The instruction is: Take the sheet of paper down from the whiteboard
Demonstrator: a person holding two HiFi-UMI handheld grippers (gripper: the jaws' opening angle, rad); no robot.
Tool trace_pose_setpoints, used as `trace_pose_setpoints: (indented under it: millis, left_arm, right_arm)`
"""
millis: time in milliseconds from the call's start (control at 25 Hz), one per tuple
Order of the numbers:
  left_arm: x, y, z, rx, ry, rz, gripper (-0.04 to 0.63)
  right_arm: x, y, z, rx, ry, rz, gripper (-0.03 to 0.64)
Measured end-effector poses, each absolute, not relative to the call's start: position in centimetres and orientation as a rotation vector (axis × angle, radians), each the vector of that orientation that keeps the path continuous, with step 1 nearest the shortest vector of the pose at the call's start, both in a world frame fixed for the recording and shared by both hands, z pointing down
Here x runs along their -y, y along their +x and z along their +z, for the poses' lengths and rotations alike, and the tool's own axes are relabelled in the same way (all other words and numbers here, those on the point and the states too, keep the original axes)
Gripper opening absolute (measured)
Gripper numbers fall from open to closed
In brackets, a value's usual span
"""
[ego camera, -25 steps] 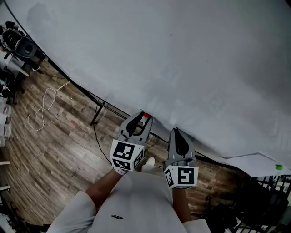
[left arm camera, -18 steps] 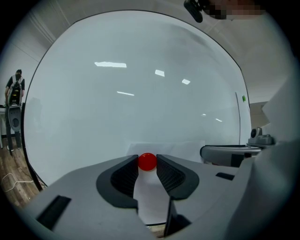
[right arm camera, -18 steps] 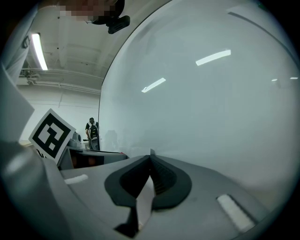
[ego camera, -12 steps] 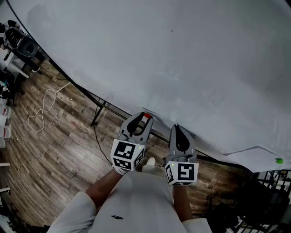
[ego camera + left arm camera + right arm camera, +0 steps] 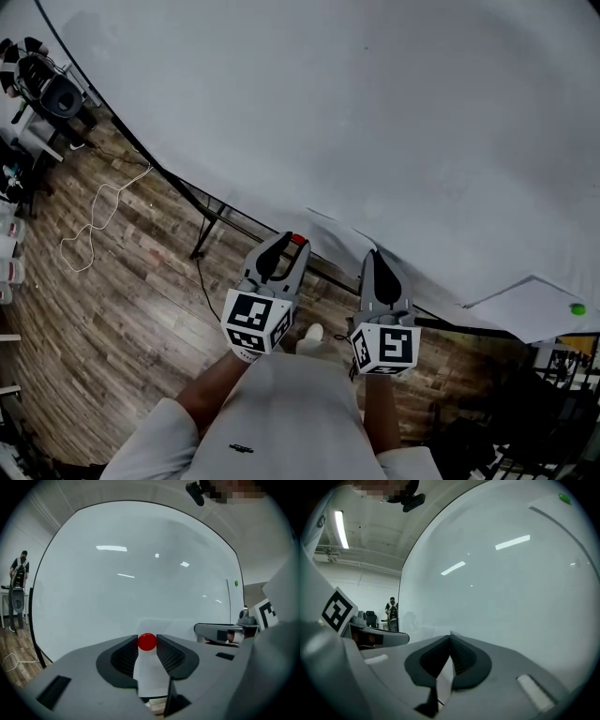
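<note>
- The two cubes stand slightly further apart in the head view than a second ago, and the right one sits higher in the frame.
- More of the sheet [image 5: 336, 228] shows above the jaws than before. The second sheet [image 5: 530, 307] and its green magnet [image 5: 577, 308] sit higher in the frame.
- The left hand-held gripper [image 5: 295, 248] is partly open, its jaw tips clamped on a red magnet [image 5: 147, 641]. Its grip looks unchanged.
- The right hand-held gripper [image 5: 375, 255] has its jaws closed, with a thin white edge, apparently the sheet's, pinched between the pads.
- The sheet lies against the whiteboard [image 5: 375, 122] at 12 o'clock from the two tips, its lower edge at the jaws.
- The second sheet is at 3 o'clock from the right hand-held gripper, well apart, pinned by the green magnet.
</note>
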State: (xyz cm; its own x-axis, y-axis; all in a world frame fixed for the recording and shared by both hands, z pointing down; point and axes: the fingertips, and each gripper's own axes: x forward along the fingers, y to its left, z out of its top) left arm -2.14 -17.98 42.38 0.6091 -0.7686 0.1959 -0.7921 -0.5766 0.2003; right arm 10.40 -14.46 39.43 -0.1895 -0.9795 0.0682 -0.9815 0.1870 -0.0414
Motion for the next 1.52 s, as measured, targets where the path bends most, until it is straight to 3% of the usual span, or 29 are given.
trace_pose_setpoints:
  millis: [1520]
  left_arm:
    - [10.0, -6.8, 38.1, 1.280, 2.719, 0.062, 0.124]
  right_arm:
    - [2.5, 17.4, 36.5, 2.163, 2.262, -0.060, 0.011]
